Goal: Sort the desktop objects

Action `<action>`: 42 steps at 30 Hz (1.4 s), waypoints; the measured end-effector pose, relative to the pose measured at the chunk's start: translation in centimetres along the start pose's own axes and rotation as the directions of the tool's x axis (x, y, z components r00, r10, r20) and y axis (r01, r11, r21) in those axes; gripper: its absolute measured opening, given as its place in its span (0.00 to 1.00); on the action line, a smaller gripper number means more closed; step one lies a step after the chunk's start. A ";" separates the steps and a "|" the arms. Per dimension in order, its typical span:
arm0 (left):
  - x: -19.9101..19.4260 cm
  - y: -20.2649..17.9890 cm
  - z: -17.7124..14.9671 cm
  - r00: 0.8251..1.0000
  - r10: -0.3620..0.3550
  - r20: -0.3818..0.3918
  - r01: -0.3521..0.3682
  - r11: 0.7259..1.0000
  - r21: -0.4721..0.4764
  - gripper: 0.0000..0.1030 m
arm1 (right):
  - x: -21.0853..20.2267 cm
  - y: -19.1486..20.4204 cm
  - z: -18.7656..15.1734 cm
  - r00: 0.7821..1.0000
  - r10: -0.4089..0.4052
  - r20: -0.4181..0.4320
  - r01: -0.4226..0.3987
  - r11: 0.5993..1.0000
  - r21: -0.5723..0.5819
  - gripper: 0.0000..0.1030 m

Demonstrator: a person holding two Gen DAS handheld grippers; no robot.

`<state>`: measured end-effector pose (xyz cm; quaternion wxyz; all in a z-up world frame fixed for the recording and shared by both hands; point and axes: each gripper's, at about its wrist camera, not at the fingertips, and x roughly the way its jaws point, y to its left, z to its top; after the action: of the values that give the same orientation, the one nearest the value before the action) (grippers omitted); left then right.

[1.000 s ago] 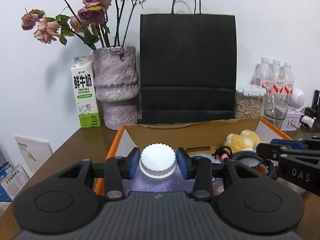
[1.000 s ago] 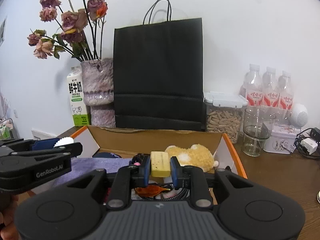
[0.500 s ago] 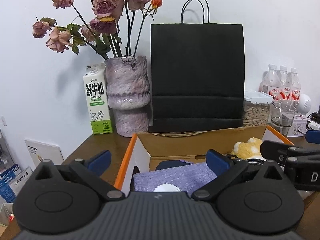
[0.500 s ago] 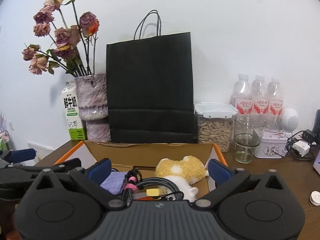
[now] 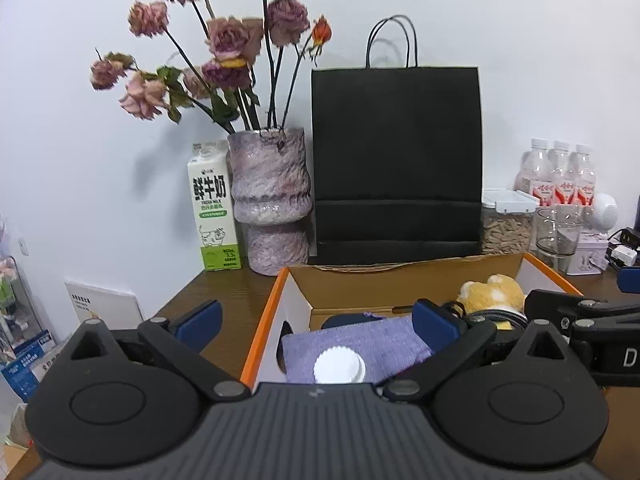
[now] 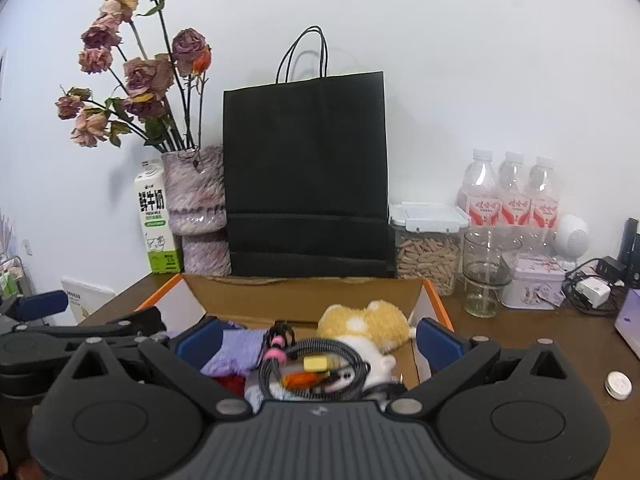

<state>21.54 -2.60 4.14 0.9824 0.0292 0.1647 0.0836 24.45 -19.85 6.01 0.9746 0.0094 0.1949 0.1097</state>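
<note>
- Left gripper (image 5: 317,321): jaws spread wide, empty.
- White cap (image 5: 339,367) lies flat on purple cloth (image 5: 352,340), top upward.
- Right gripper (image 6: 320,339): spread, empty, above yellow block (image 6: 316,362), long axis left-right, inside cardboard box (image 6: 304,298).

Both units look alike. The left gripper (image 5: 316,322) and right gripper (image 6: 320,340) have matte black ribbed housings, two round discs, triangular cut-outs, silver pivot screws and blue finger pads (image 6: 438,343). White lettering marks the right gripper's side.

I see a matt cardboard box (image 5: 416,280), a woven purple cloth (image 5: 360,340), a ridged white plastic cap (image 5: 339,367) and a glossy wood desk (image 5: 228,296).
</note>
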 end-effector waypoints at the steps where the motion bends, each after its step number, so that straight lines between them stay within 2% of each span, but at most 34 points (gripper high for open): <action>1: -0.8 0.1 -0.2 1.000 0.001 0.006 -0.001 1.000 0.002 1.00 | -0.7 0.1 -0.2 1.000 0.000 0.000 0.000 1.000 -0.001 1.00; 12: -9.8 1.6 -3.0 1.000 -0.020 0.023 0.020 1.000 0.003 1.00 | -10.5 2.3 -3.6 0.999 -0.009 0.043 0.012 0.998 -0.057 1.00; 21: -16.0 2.8 -6.9 0.999 -0.029 -0.013 0.029 1.000 0.001 1.00 | -17.0 3.7 -8.0 1.000 0.001 0.015 0.000 0.998 -0.059 1.00; 30: -19.6 3.3 -9.7 1.000 -0.006 -0.026 0.006 1.000 0.000 1.00 | -20.7 4.4 -11.3 1.000 -0.014 -0.016 0.013 0.999 -0.035 1.00; 42: -20.4 3.8 -11.2 0.996 -0.011 -0.089 0.008 0.999 -0.031 1.00 | -21.7 4.9 -13.0 0.998 -0.028 -0.053 0.026 0.999 -0.032 1.00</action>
<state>-1.75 -2.13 0.44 0.9748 0.0095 0.2071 0.0826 -1.09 -20.12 2.54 0.9705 -0.0114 0.2195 0.0996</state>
